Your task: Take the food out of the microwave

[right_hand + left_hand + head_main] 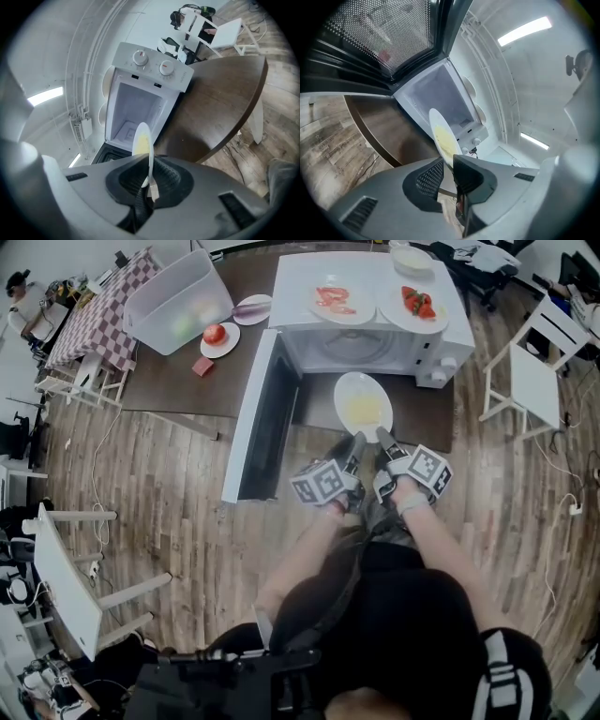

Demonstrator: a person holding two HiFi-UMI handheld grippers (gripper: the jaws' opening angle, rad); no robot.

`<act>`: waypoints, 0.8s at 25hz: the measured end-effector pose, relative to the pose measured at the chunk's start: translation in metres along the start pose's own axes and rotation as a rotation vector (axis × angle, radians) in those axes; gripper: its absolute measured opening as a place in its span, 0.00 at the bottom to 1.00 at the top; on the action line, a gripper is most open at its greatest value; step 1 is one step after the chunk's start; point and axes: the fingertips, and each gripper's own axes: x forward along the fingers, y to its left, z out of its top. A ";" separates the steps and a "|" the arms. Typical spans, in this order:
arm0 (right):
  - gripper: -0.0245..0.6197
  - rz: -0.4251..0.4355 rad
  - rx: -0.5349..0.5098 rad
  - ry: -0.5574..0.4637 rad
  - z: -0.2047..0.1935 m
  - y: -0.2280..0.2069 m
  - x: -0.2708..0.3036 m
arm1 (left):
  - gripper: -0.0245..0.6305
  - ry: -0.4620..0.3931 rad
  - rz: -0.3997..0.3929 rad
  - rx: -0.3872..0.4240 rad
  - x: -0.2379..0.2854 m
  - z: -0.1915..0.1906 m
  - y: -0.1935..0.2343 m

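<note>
Head view, plate (363, 405): white, with yellow food (363, 412) on it, at frame centre, just in front of the microwave's opening and over the brown table (187, 381).
Head view, left gripper (354, 441): clenched on the plate's near rim, left side.
Head view, right gripper (384, 437): clamped on the same near rim, just beside the left one.
Head view, microwave (375, 343): white, upper centre, with its door (262, 423) swung wide to the left of the frame.
Head view, on top of the microwave: two plates with red food (342, 301).
Head view, upper left: a clear bin (178, 298), with a tomato (215, 334) on a small plate and a red block (202, 367) beside it.
Left gripper view, left gripper (449, 171): jaws closed on the plate (443, 136), whose rim runs down between the two pads.
Left gripper view, background: the microwave's bare cavity (440, 93) lies behind the plate, the door's dotted window (384, 37) fills the upper left, and the table (389, 131) is at the left.
Right gripper view, right gripper (149, 176): jaws pinched tight on the plate (143, 140), seen edge-on with its rim between them.
Right gripper view, microwave (140, 93): open and bare inside at centre, with two knobs (140, 57) above the cavity.
Right gripper view, table (220, 103): brown, at the right of the frame.
</note>
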 end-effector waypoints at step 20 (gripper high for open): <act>0.07 0.000 0.041 0.015 -0.005 -0.011 -0.029 | 0.13 0.011 0.004 0.010 -0.009 -0.029 -0.014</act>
